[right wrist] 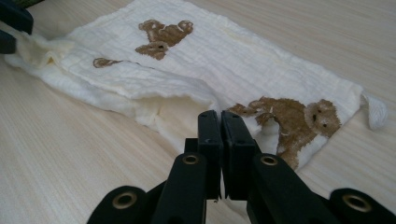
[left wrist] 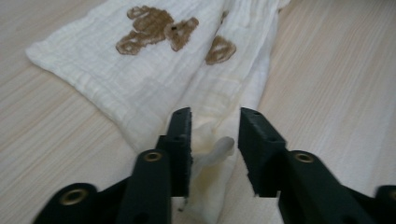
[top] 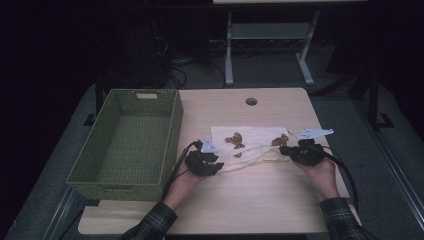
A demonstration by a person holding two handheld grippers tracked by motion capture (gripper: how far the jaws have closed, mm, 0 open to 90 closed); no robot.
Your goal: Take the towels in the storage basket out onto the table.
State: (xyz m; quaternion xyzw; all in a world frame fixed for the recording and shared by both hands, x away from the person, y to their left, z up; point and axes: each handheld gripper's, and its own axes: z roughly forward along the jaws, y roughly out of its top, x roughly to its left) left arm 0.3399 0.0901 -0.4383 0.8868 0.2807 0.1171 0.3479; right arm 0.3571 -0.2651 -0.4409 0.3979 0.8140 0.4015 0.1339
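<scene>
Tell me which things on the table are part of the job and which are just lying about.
In the job:
bear-print cloth
left gripper, open over a cloth fold
right gripper, shut at the cloth's edge

Lying about:
green woven basket, empty

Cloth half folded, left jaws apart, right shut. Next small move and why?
Probably bring the left gripper closed on the cloth corner lying between its jaws, since its pads stand apart there while the right gripper sits shut at the opposite end.
</scene>
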